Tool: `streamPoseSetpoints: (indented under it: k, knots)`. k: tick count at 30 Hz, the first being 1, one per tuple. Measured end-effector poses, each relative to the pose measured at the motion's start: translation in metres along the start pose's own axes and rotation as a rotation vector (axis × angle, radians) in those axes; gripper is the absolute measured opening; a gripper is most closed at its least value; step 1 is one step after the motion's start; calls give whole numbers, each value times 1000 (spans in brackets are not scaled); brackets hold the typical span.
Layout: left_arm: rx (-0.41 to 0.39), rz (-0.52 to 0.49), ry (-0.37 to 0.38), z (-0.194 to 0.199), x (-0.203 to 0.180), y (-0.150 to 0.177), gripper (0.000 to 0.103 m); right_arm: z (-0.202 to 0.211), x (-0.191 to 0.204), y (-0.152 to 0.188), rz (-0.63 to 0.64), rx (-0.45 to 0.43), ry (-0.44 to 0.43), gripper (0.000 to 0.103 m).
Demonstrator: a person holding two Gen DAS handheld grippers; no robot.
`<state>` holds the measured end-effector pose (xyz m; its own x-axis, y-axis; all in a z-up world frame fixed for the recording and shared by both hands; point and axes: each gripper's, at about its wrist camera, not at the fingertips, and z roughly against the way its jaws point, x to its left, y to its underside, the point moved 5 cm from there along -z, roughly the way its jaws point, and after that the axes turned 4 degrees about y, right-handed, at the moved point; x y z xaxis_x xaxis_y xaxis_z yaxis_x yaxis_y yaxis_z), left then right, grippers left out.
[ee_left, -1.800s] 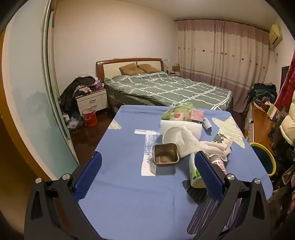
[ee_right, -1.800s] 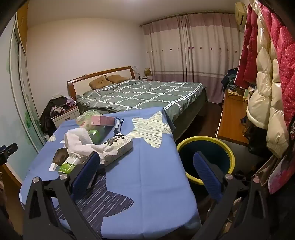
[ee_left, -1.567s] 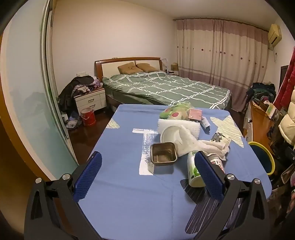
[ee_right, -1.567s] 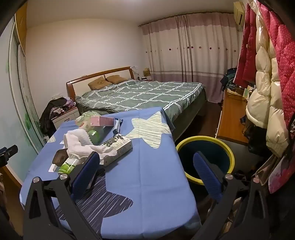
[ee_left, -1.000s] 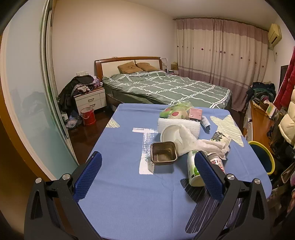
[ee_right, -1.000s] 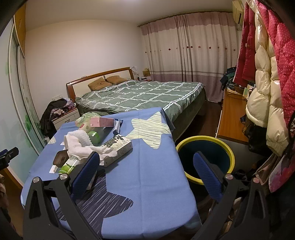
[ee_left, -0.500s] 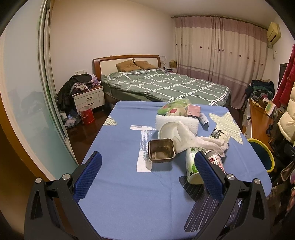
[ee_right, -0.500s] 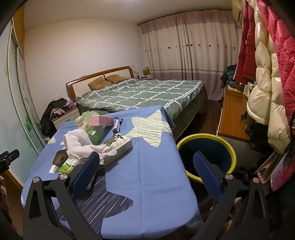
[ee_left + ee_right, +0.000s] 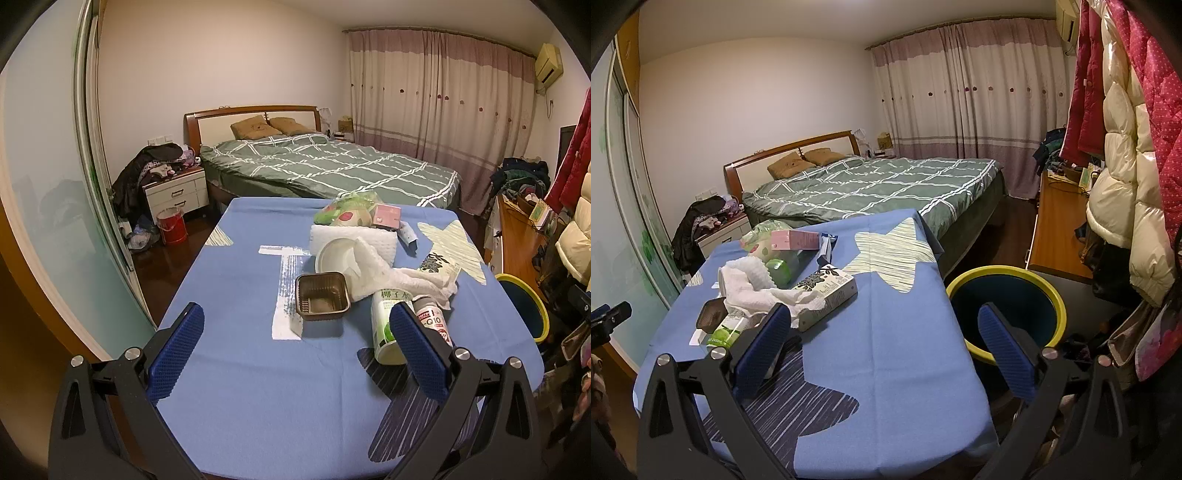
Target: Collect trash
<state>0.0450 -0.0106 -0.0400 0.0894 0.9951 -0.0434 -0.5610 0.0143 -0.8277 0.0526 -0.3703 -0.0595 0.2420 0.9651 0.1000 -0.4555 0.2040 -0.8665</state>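
Jaws wide on left gripper (image 9: 295, 343) and right gripper (image 9: 882, 343), both empty above table (image 9: 240, 387).

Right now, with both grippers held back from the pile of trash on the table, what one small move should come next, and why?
Probably ease the left gripper forward toward the brown tray. Both grippers are open and empty, the tray lies nearest, apart from the heap's front edge, uncovered by the white cloth, and the bin stands beside the table.
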Motion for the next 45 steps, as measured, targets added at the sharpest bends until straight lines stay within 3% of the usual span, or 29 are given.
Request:
streamPoseSetpoints:
  k: [45]
  knots:
    - [8, 6, -3, -4, 1, 5, 99, -4, 0, 2, -3, 17, -5, 97]
